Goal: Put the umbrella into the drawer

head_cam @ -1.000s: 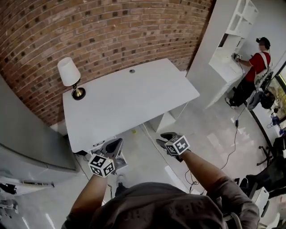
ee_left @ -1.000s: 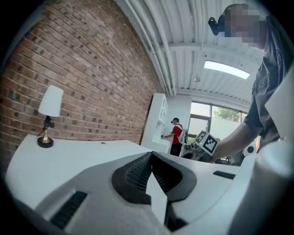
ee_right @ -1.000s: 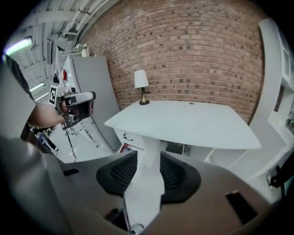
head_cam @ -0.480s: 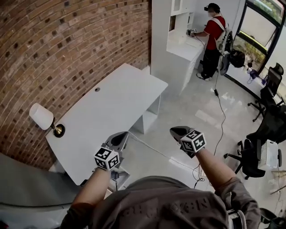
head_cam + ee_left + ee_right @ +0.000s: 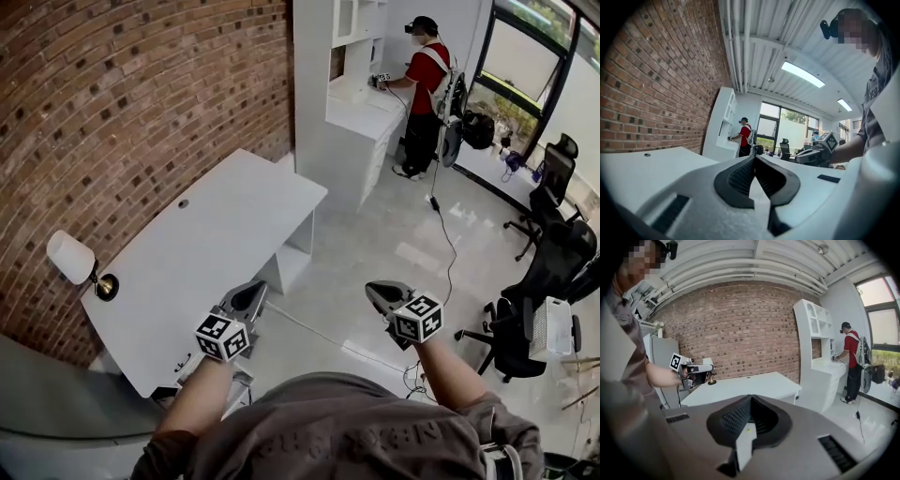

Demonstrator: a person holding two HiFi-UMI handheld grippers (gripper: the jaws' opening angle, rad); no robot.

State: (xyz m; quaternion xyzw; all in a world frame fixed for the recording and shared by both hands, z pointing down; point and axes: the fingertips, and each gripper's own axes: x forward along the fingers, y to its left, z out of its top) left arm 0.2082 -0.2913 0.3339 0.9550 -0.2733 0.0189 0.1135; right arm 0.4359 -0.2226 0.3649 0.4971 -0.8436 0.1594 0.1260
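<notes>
Held side by side over the pale floor, right of the white desk point(image 5: 206, 244); left gripper point(image 5: 249, 294) and right gripper point(image 5: 380, 292), jaws pressed together, nothing between. Umbrella's whereabouts impossible to tell.

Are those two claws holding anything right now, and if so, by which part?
Nothing is held. The left claw and the right claw are both shut, with nothing between their jaws.

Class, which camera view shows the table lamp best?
The head view: the lamp stands whole on the desk corner. The right gripper view shows only its base, far off; the left gripper view misses it.
</notes>
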